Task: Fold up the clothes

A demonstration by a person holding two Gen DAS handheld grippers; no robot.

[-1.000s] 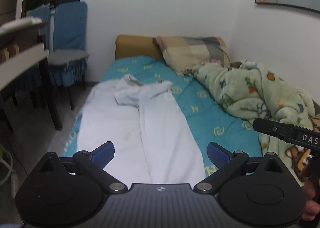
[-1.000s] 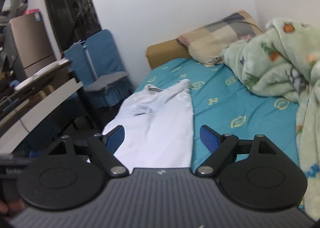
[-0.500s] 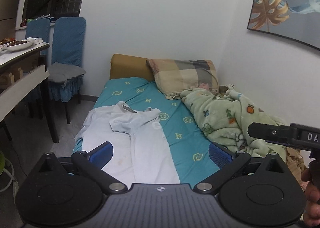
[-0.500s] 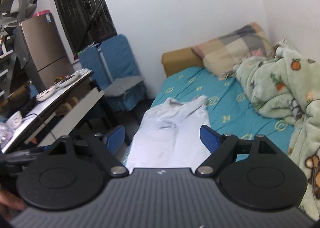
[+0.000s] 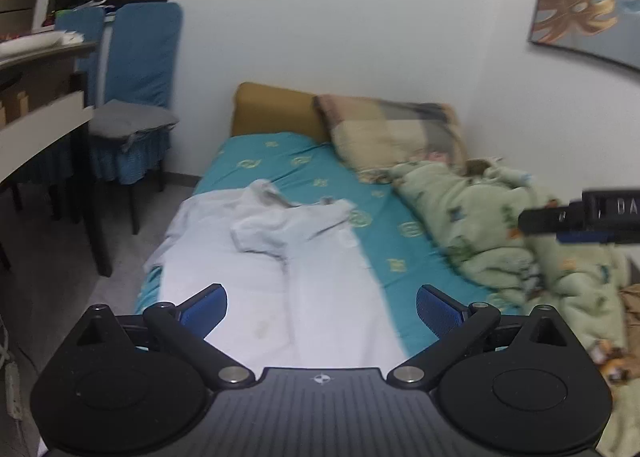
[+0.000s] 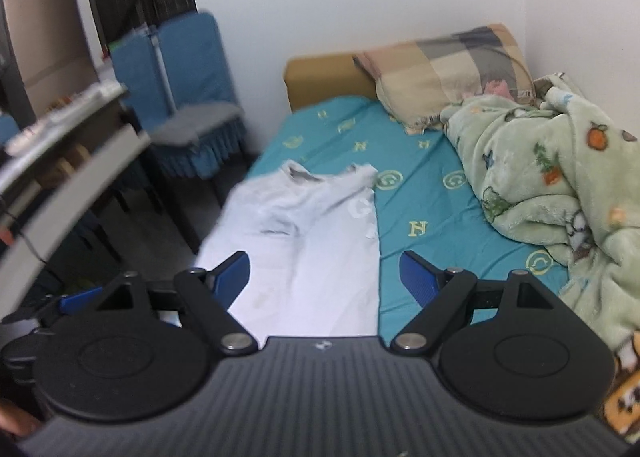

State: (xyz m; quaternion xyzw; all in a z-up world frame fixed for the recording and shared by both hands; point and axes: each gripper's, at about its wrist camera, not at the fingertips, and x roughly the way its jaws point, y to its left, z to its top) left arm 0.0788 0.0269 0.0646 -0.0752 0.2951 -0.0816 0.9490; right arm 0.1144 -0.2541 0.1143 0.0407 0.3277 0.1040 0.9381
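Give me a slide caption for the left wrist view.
Left gripper, jaws open, above a white shirt spread on the bed.

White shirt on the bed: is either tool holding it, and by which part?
Nothing is held. Left tool and right tool are both open above the white shirt.

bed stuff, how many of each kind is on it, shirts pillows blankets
white shirt: 1
plaid pillow: 1
green fleece blanket: 1
total: 3, all on the teal sheet
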